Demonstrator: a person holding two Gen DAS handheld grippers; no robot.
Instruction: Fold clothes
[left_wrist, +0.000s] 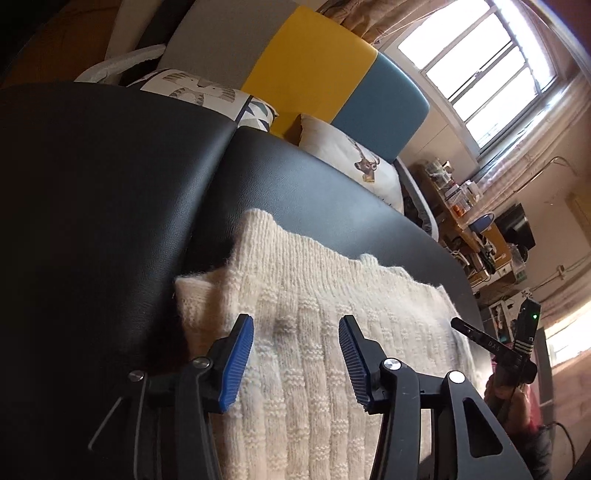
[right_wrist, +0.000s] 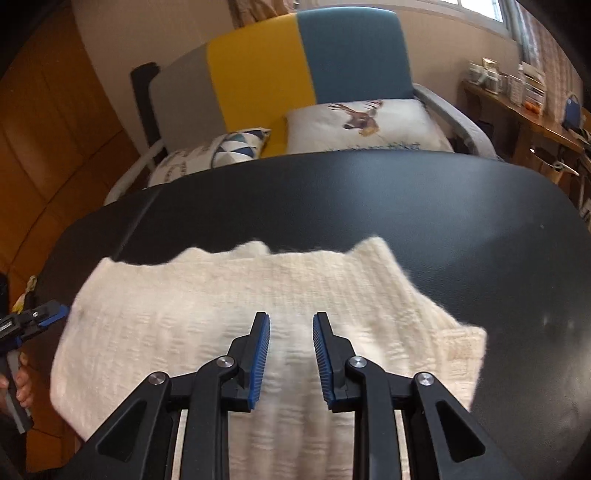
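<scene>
A: How many garments are there?

B: One cream knit sweater (left_wrist: 325, 332), lying flat on the black counter (left_wrist: 110, 203). It takes up the near part of the counter; the far part is bare. Behind the counter stands one chair (right_wrist: 314, 62) with a grey, yellow and blue back, and three cushions show across the two views, one with a deer print (right_wrist: 369, 122).

A: And the grippers?

B: Two. The left gripper (left_wrist: 295, 328) is over the sweater near its edge, jaws open, nothing between them. The right gripper (right_wrist: 291, 325) is over the middle of the sweater, jaws parted and empty as well. Whether either touches the knit cannot be told.

A: Any hands?

B: The right wrist view shows fingers (right_wrist: 22, 384) wrapped around the left gripper's handle, at the counter's left edge.
</scene>
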